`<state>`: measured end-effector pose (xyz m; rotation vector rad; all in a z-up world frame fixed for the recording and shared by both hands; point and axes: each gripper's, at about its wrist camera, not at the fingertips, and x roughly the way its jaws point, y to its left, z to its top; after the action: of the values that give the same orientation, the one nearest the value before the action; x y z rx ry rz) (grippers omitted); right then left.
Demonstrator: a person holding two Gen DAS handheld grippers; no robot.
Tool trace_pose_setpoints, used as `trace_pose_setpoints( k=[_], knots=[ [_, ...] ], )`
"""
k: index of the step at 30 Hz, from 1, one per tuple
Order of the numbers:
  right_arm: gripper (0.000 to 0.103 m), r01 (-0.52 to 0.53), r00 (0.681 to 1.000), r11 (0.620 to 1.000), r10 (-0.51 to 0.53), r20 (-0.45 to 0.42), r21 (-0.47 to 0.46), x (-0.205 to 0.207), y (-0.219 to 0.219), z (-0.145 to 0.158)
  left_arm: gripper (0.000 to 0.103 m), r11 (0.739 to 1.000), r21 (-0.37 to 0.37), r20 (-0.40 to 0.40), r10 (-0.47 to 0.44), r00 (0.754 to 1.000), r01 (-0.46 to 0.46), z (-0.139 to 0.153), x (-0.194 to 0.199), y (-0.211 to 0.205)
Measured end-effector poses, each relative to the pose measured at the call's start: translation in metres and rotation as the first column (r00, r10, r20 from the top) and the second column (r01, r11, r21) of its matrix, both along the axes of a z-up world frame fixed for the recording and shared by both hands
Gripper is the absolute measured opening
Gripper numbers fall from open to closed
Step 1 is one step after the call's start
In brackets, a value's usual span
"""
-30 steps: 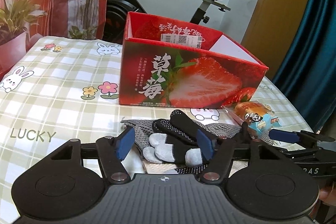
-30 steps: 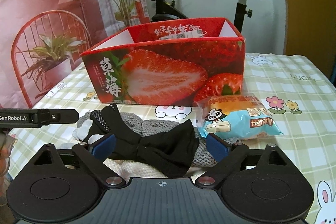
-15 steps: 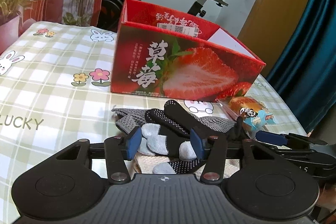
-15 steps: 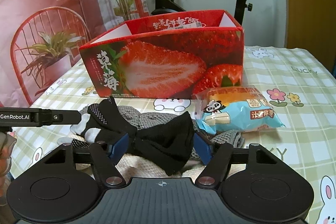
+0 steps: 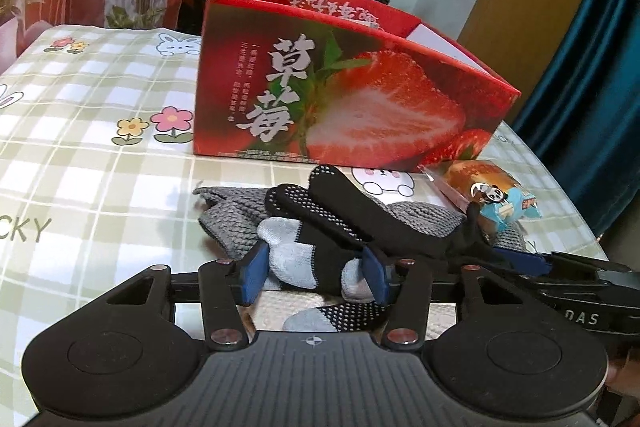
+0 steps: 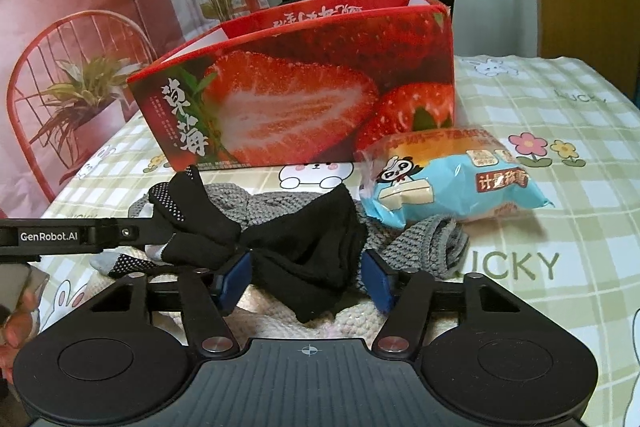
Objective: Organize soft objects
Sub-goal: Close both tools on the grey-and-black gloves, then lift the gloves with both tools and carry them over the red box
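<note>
A black glove (image 5: 320, 223) with white grip dots and grey fingertips lies across a grey knitted piece (image 5: 232, 215) in front of the red strawberry box (image 5: 360, 107). My left gripper (image 5: 314, 279) is closing on the glove's finger end, and both blue pads press the grey fingertips. My right gripper (image 6: 306, 283) is closing around the black cuff (image 6: 312, 251). Its left pad touches the cloth and its right pad stands a sliver off. The left gripper's finger (image 6: 80, 235) reaches in from the left in the right wrist view.
A packaged bun in a blue wrapper (image 6: 452, 183) lies right of the gloves, partly on the grey knit (image 6: 424, 243). A cream knitted cloth (image 6: 360, 319) lies under the pile. The open box (image 6: 300, 99) stands behind on the checked tablecloth (image 5: 80, 167). An exercise bike stands beyond the table.
Both grippers' jaws have narrowed around the black glove. The left gripper has sunk and moved closer to the fingers; the right has stayed in place.
</note>
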<state>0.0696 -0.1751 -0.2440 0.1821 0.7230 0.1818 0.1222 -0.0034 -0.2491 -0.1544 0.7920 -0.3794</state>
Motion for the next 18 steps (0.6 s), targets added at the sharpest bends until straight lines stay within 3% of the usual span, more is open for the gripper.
trace_pose_setpoints(
  k=[1,4,8,18],
  knots=[
    [0.045,-0.008,1.000,1.000,0.008,0.001,0.000,0.000,0.001,0.000,0.033,1.000,0.001,0.004,-0.011,1.000,0.011,0.001,-0.001,-0.001],
    [0.035,-0.021,1.000,1.000,0.021,0.007,0.004,-0.001,0.003,0.002,0.012,0.999,0.013,0.027,-0.042,0.999,0.041,0.004,-0.005,-0.003],
    [0.025,-0.025,0.999,0.999,0.025,0.023,0.021,-0.003,0.002,0.006,0.010,0.998,0.022,0.064,-0.052,0.997,0.051,0.009,-0.011,-0.005],
    [0.016,-0.050,0.994,0.998,0.047,0.099,0.030,-0.007,0.005,0.032,0.009,0.999,-0.025,0.121,-0.016,0.993,0.019,0.027,-0.018,0.003]
  ],
)
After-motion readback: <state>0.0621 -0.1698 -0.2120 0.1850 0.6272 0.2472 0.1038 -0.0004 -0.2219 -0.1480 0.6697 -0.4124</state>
